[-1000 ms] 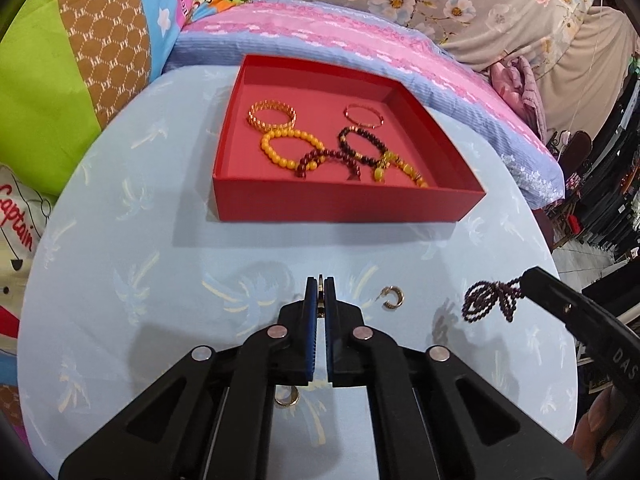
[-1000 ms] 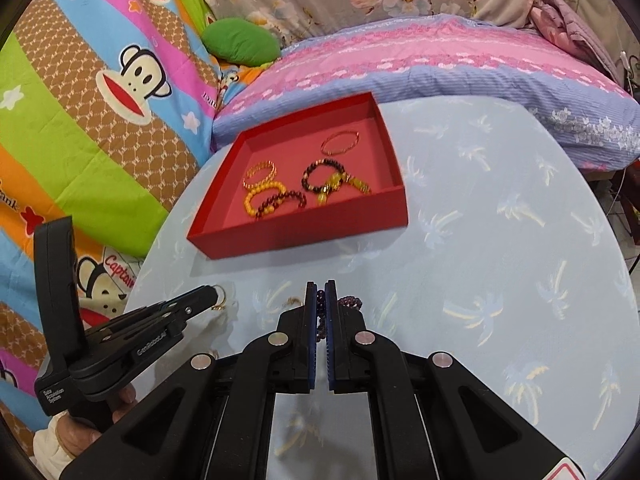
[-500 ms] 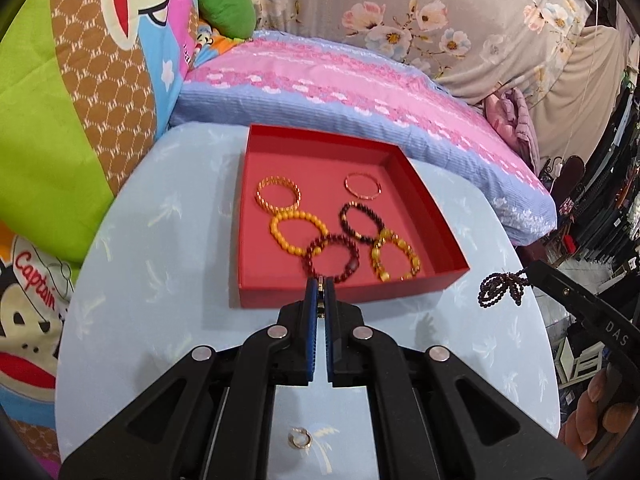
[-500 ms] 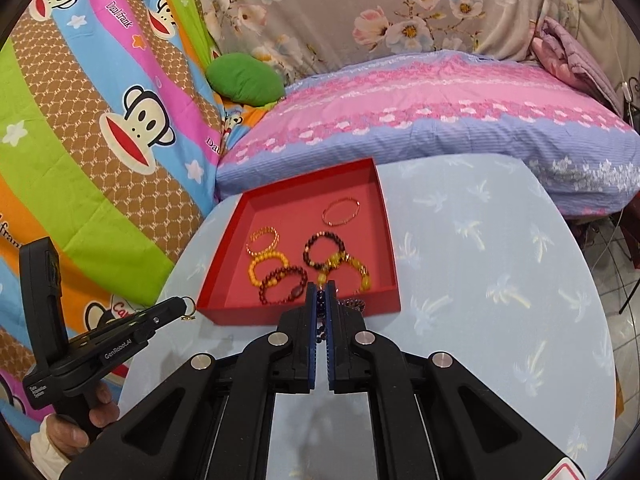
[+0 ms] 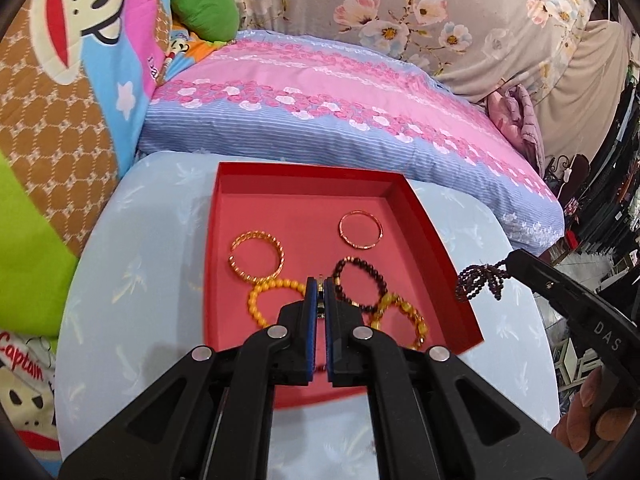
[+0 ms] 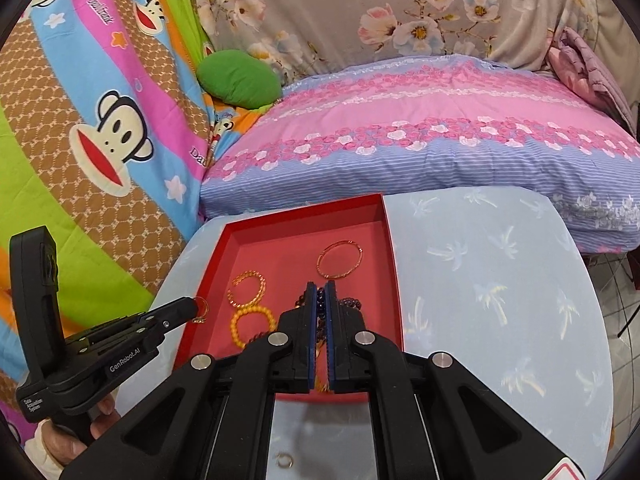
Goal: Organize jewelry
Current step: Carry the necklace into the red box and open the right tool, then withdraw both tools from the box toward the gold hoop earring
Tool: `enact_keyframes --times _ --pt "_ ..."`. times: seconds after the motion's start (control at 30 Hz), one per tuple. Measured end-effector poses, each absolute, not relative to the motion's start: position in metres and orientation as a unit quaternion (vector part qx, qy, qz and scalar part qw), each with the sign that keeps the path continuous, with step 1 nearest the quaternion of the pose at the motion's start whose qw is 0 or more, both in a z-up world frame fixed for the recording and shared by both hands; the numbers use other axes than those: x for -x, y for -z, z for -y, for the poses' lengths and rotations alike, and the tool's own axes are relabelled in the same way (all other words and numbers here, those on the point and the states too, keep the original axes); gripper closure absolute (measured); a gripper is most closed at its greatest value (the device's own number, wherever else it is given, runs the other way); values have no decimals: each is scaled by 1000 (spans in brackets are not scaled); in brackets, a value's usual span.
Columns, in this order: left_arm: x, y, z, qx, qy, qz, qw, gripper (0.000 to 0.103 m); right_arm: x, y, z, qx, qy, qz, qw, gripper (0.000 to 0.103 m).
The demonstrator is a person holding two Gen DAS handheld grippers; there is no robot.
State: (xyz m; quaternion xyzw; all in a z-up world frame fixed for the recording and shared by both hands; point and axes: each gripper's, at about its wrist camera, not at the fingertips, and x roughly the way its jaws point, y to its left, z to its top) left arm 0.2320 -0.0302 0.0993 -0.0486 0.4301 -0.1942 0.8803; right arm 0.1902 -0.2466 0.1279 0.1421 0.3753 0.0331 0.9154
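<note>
Left wrist view is showing the left claw (image 5: 316, 294) clenched on a small gold ring (image 5: 320, 289), which is peeking out between its blue-lined tips near the middle of the frame, over the red tray (image 5: 440, 236). That tray is sitting on the pale blue desk (image 5: 152, 248) and is holding a twisted gold bangle (image 5: 256, 258) at centre left, a thin rose-gold bangle (image 5: 361, 229) toward the upper right of the tray, a yellow bead bracelet (image 5: 264, 300) just left of the claw tips, a dark bead bracelet (image 5: 360, 284) just right of them, and an amber bead bracelet (image 5: 404, 318) overlapping the dark one at its lower right. At the right edge of the frame the right claw (image 5: 508, 268) is gripping a dark beaded string (image 5: 478, 282), which is dangling in loops beyond the tray's right wall.

Right wrist view is showing the right claw (image 6: 319, 292) closed on that beaded string (image 6: 320, 300), hanging over the tray's near half. At lower left the left claw (image 6: 194, 308) is pinching the gold ring (image 6: 202, 310) by the tray's left wall. A small gold hoop (image 6: 285, 460) is lying on the desk at the bottom of the frame. A pink and blue pillow (image 6: 420, 136) is lying behind the desk.
</note>
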Motion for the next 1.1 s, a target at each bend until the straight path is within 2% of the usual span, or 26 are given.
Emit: enact_keyframes --times 0.53,0.67,0.97,1.1 --pt "-304 -49 72 56 188 -483 853 99 -263 -71 247 -127 -16 -428 895 98" --pt "-308 -52 64 82 168 -471 862 70 -265 -74 246 -126 -15 -413 902 91" --pt "-301 -56 49 93 159 -463 867 69 -243 -79 239 -117 -21 -403 908 85" --pt "-292 -63 45 87 155 -454 873 63 -229 -80 240 -125 -23 -404 906 83"
